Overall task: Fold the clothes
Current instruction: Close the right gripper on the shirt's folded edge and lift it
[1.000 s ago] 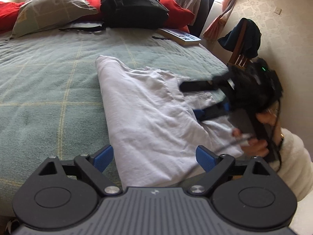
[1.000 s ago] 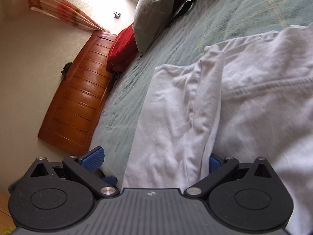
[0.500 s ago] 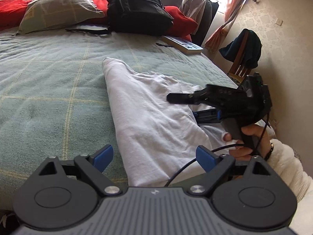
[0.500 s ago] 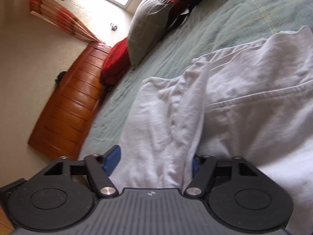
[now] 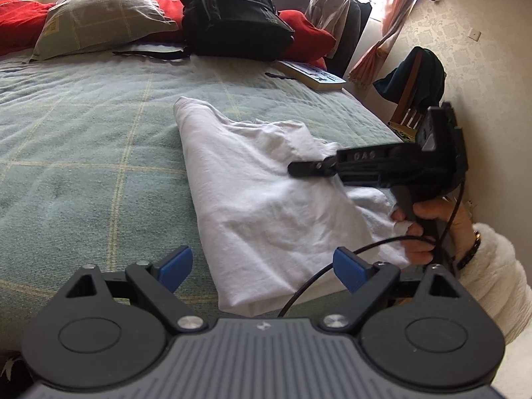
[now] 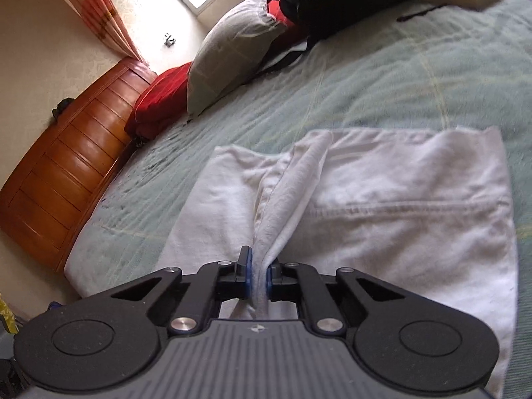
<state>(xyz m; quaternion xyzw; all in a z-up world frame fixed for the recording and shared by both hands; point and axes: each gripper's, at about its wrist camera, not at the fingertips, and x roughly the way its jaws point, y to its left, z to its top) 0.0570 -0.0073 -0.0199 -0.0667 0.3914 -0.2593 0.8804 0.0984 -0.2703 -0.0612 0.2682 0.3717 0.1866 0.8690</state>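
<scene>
The right claw [image 6: 258, 277] has just been closing and is now pinching a raised ridge of the white garment [image 6: 382, 206], likely to carry that layer over for a fold. The left claw [image 5: 262, 264] is hanging wide open and holding nothing, above the garment's near end. The garment is lying on the bed [image 5: 83, 153] toward its right edge.

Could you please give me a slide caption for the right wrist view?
Right gripper, jaws just closed, pinches a fold of the white shirt on the bed.

One white garment [image 5: 266, 199] — one backpack [image 5: 232, 13], one book [image 5: 312, 74].
</scene>
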